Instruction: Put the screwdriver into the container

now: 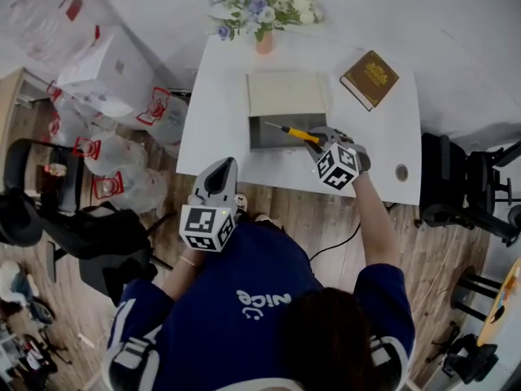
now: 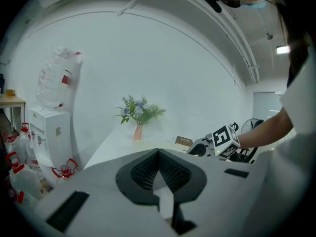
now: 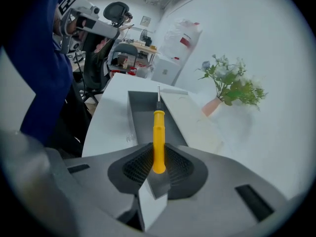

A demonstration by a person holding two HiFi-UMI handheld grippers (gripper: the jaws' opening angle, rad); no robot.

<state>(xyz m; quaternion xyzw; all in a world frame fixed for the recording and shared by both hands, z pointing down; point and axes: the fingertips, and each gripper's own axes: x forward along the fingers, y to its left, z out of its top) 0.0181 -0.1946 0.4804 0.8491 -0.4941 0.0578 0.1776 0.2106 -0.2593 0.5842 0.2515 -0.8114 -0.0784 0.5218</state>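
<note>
A person in a blue top stands at the near edge of a white worktop [image 1: 216, 133] with a claw in each hand. The right claw [image 1: 319, 139] is clamped on the butt of a yellow-handled screwdriver [image 1: 293, 132]. It holds the tool over the open grey container [image 1: 273, 141] at the middle of the worktop. The right gripper view shows both pads pressing the handle's end, with the metal shaft pointing away along the grey interior. From overhead the shaft slants toward the left edge of the worktop, its tip above the container's floor. No view settles whether the tip touches that floor. A pale lid [image 1: 286, 93] lies on the container's far side.

The left claw [image 1: 220, 171] is off the near edge toward the left corner, above the wooden floor and well apart from the container. Its jaws meet at the tips, and the left gripper view shows nothing between them.

A brown book [image 1: 369, 78] lies toward the far right corner. A pink vase of flowers [image 1: 264, 42] stands at the far edge. A small round object [image 1: 401, 172] sits near the near right corner.
</note>
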